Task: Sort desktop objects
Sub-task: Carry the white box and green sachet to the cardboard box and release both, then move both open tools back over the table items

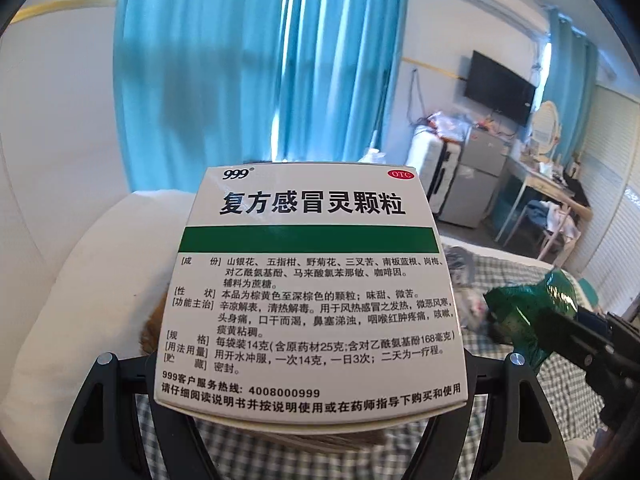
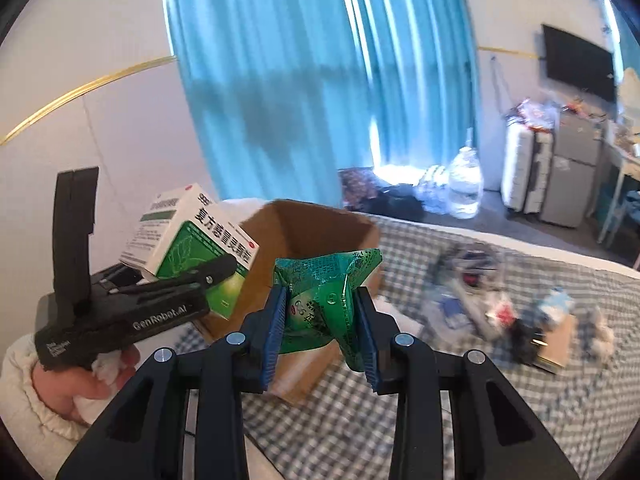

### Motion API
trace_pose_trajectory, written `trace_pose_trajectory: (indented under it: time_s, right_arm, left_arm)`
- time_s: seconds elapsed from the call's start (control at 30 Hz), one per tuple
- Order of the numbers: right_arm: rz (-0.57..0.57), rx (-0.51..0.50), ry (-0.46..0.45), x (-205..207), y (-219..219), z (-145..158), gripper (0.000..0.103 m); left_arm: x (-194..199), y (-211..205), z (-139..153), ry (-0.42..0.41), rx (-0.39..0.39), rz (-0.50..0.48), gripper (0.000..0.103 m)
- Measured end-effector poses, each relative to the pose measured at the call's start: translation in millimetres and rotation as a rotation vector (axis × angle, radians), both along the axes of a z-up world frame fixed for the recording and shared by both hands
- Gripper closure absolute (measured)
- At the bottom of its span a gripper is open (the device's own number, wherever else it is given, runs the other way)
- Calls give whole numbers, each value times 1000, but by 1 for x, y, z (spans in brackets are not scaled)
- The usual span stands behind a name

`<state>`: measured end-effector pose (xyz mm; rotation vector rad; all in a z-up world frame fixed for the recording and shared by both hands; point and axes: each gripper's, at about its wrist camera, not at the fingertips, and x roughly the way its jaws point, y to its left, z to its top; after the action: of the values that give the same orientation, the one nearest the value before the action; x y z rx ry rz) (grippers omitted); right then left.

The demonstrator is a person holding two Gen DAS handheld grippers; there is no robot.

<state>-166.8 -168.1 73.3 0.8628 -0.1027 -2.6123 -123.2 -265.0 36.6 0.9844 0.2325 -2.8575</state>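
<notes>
green foil sachet [image 2: 326,304] is pinched in the right gripper [image 2: 320,316], the open cardboard box [image 2: 304,232] just beyond it. the left gripper [image 2: 192,280] clamps the medicine box [image 1: 312,292], beside the carton's left edge and about as near.

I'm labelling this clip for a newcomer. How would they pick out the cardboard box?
Find the checked bedspread below the blue curtain. At its near-left end stands the open brown cardboard box, behind the green sachet in the right gripper. It is the only open container there; the loose clutter lies farther right.
</notes>
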Motion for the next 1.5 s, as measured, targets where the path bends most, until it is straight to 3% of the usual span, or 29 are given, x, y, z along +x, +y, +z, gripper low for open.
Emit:
trace_pose_trajectory:
  time_s: [0.27,0.47,0.53,0.6,0.7,0.97,1.2,1.37,1.5]
  right_arm:
    - [53,-56,-102,-77,-36,-31,69]
    - [52,-101,-157,-116,-45,-50,66]
    - [59,-144,-160,-122,-44,-50,53]
    - [32,-161,-130,-122,-41,-46,29]
    - [-1,-191,-92,-117,-31,-37,29]
    - [-144,-176,13,-59,37,1,29]
    - [-295,-134,72,20,106,19,29]
    - [-407,-86,85,77,155,16,28]
    - [-479,-71,60,105,186,-2,28]
  left_arm:
    - [-35,-32,-44,-118,-43,16,25]
    - [-51,-38,-74,-195,-26,-1,22]
    - [-56,-36,-79,-222,-23,-18,19]
    - [-55,-30,-79,-231,-45,-20,7]
    - [-48,-22,-73,-222,-59,-13,3]
    - [-23,-4,-30,-143,-52,-12,3]
    - [3,66,7,-53,-19,-101,0]
    - [21,125,9,-39,-1,-169,0]
    - [31,173,-9,-63,7,-220,0]
